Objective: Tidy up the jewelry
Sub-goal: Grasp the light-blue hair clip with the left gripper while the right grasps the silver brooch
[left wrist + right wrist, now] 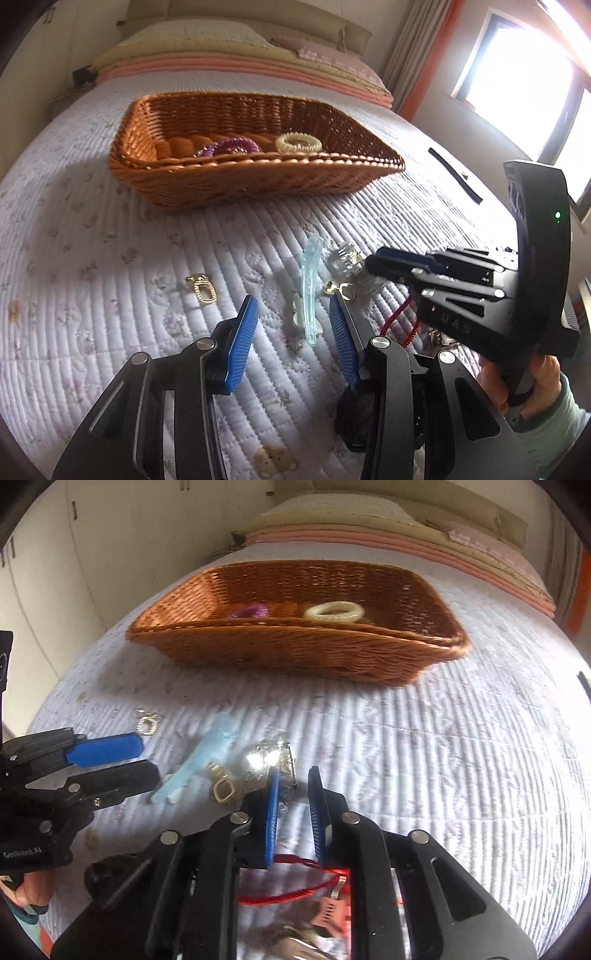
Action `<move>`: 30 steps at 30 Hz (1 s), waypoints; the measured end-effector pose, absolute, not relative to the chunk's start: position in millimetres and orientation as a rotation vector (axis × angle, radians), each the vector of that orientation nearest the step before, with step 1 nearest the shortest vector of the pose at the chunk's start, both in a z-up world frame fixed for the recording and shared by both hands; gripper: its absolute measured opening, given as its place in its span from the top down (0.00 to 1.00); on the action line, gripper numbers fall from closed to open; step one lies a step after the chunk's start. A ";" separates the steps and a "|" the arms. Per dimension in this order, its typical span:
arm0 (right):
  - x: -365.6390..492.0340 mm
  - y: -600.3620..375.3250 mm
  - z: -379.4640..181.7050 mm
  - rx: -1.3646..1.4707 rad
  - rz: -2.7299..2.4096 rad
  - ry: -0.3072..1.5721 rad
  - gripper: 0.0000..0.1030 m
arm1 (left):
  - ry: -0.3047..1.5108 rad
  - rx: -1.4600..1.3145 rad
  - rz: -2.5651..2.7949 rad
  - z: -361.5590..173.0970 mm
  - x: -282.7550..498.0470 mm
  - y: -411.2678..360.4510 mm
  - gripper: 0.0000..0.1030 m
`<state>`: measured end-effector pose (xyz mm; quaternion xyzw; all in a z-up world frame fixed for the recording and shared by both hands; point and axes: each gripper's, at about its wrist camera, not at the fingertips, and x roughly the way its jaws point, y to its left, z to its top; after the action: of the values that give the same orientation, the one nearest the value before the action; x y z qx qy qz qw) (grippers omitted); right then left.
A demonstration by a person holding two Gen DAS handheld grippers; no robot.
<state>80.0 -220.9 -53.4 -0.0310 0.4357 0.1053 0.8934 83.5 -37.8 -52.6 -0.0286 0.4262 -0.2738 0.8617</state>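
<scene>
Left gripper [291, 314] fingers spread astride aqua hair clip [309, 291]; right gripper [295, 797] fingers nearly together, grip unclear.

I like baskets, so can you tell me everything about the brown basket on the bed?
The basket is a shallow, rectangular tray woven from glossy brown wicker, with a thicker braided rim and sloping sides. It sits flat on the quilted, lilac-flowered bedspread, beyond the loose jewelry. Inside lie a purple coil hair tie and a cream coil hair tie, side by side near the front wall. Neither claw touches it.
</scene>
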 end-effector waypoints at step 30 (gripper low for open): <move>97.7 -225.4 -59.7 -0.070 0.274 0.975 0.62 | 0.916 -0.031 -0.458 -60.7 77.2 -24.3 0.86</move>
<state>97.7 -225.4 -59.7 -0.0337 0.4667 0.1313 0.8740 77.2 -24.3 -60.7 -0.0147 0.4381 -0.2192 0.8717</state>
